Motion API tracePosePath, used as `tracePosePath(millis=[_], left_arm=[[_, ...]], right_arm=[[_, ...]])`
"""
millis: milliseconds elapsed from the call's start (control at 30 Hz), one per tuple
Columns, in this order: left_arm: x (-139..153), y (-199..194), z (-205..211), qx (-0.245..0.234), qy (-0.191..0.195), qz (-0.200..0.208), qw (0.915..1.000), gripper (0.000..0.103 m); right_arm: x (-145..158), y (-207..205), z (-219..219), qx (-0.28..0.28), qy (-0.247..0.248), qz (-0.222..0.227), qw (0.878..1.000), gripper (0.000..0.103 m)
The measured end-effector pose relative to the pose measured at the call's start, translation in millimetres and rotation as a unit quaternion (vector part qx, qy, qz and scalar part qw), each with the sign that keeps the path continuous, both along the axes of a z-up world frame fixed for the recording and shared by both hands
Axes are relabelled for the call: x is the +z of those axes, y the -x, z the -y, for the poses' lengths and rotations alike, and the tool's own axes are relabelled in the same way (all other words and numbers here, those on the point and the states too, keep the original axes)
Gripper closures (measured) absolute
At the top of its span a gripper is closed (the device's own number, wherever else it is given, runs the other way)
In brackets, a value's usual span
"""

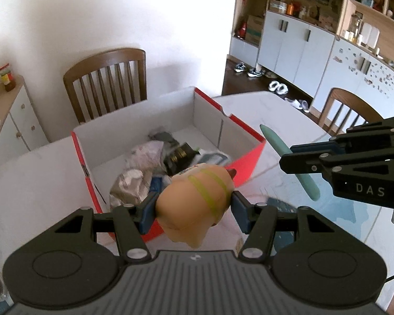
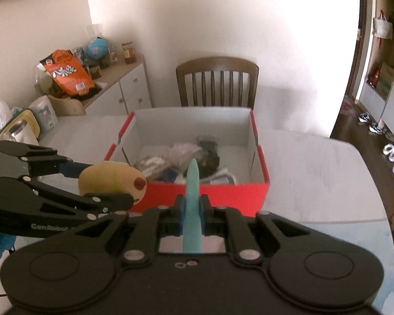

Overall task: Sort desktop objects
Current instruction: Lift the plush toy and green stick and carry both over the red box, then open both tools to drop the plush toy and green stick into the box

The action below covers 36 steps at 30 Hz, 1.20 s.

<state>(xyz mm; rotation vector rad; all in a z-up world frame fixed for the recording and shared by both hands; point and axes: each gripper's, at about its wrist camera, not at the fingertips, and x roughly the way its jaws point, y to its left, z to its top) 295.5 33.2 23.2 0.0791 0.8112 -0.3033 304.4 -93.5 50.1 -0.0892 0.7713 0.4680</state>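
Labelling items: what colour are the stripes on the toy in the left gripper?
Yellow-green stripes on the tan toy, clearest in the left wrist view.

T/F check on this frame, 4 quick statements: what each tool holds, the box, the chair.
1. The left tool grips a tan squishy toy. True.
2. The right tool is empty. False: it is shut on a teal pen-like stick.
3. The red box is empty. False: wrapped and dark items already lie inside.
4. A wooden chair stands behind the box. True.
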Motion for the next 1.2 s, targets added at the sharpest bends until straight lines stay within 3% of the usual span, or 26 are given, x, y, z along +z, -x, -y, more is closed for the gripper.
tracePosePath(millis=[667, 1200], left_arm=[[4.6, -78.6, -4.3, 0.03, -0.007, -0.01, 0.9995, 0.045], [-41.9, -129.4, -12.1, 0.055, -0.043, -0.055, 0.996, 0.044]], right_arm=[[2.8, -75.9, -11.5, 0.004, -0.019, 0.012, 1.0, 0.093], [-29.8, -129.8, -19.3, -0.012, -0.029, -0.012, 0.999, 0.093]])
